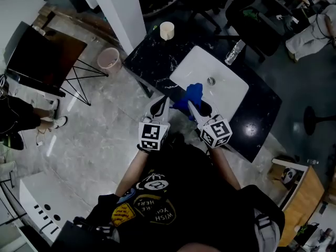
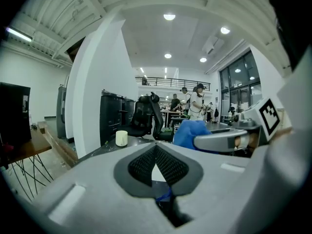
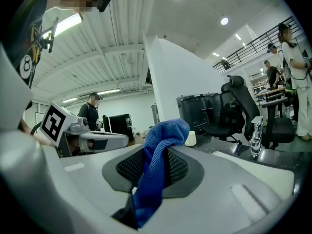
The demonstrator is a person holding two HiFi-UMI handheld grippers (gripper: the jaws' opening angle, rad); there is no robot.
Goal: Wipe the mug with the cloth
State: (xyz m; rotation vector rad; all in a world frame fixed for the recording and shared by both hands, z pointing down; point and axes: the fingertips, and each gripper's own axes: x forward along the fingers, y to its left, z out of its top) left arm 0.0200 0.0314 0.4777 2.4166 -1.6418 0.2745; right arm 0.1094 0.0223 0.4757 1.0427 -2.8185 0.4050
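Blue cloth (image 1: 191, 95) is hanging bunched from the right gripper (image 1: 195, 109), whose jaws are clamping it across its middle, a tuft standing above the pads and a tail trailing below. The left gripper (image 1: 159, 105) is hovering just beside it with jaws pressed together, gripping nothing I can make out. Both are hanging over the near edge of the white sink (image 1: 231, 93) set in the black worktop (image 1: 152, 62). The cream mug (image 1: 167, 30) is standing upright, well apart from both, beyond the sink at the worktop's far left corner; no handle is showing. It is lying ahead and left of the jaws, so the left gripper is sitting nearer and, I judge, is better placed for taking it.
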